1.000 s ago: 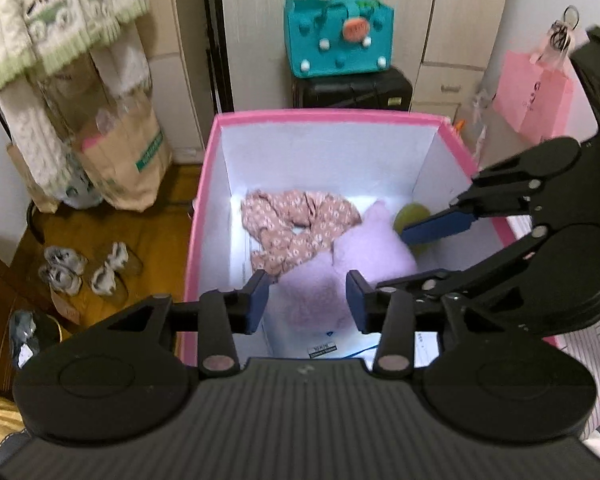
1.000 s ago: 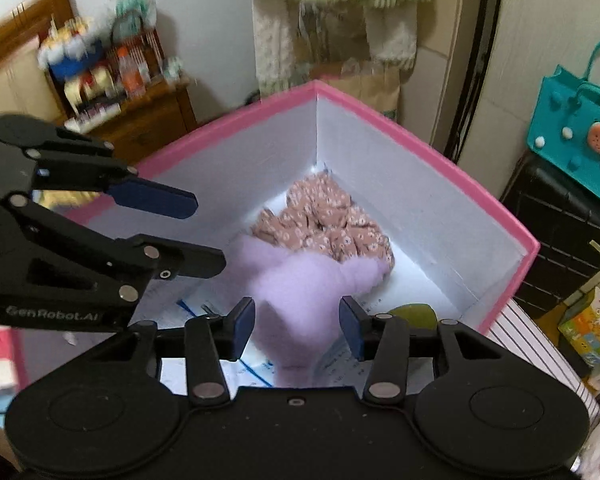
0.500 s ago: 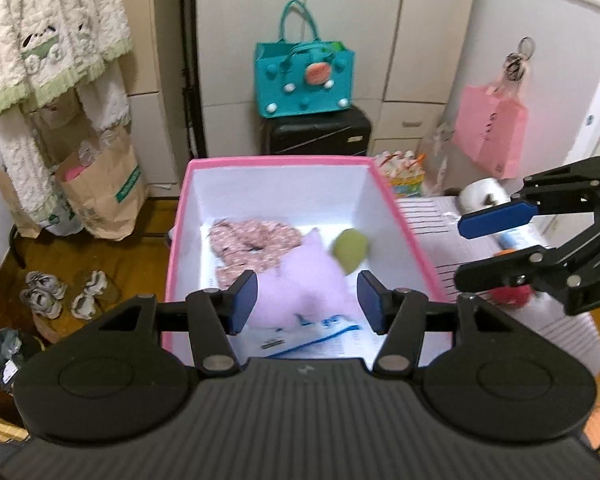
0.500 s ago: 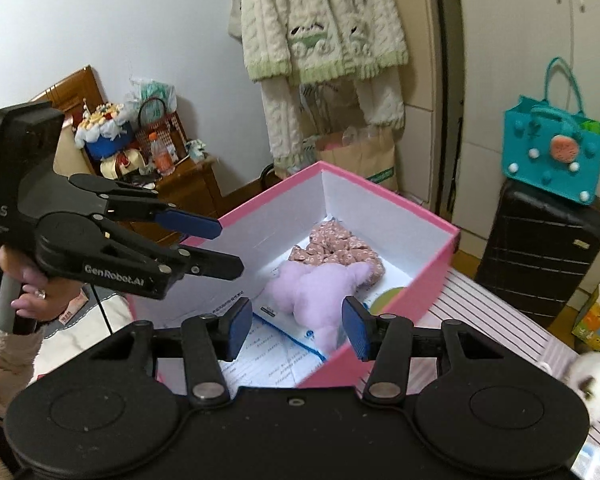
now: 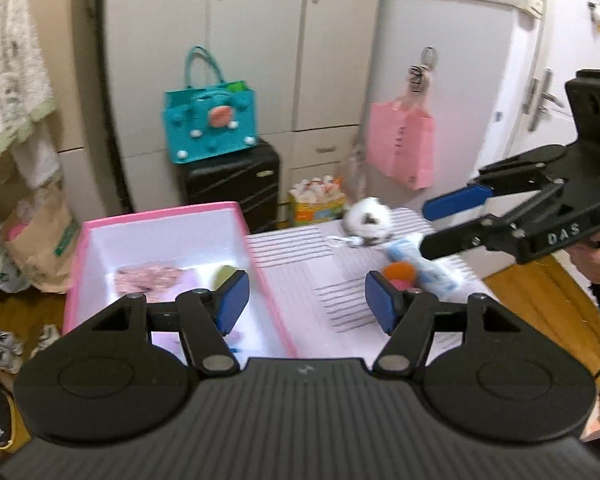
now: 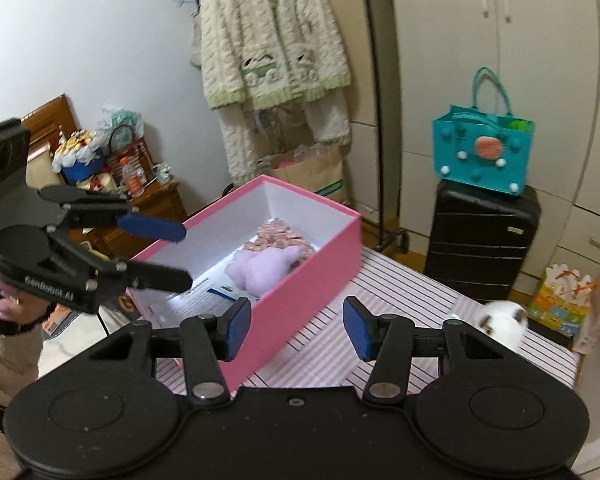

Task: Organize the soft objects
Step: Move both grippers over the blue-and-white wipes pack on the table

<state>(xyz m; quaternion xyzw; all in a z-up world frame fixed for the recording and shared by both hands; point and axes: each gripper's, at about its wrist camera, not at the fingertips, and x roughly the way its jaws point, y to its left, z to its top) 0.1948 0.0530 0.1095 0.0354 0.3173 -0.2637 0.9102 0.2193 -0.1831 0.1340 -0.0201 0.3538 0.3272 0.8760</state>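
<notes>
Pink cardboard box (image 6: 300,280): lilac plush (image 6: 260,270), floral cloth (image 6: 284,240) stowed. Outstanding at two o'clock: white fluffy toy (image 6: 504,320). Left gripper (image 5: 306,300) opening, empty; right gripper (image 6: 296,328) apart, empty.

A home bedroom: wardrobe (image 5: 260,40), hanging cardigan (image 6: 272,36), suitcase (image 6: 480,240).

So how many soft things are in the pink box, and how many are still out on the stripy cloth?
In the pink box: 3 (purple plush, flowery pink cloth, green ball).
On the stripy cloth: 2 (white fluffy toy, orange toy).
Total: 5.
</notes>
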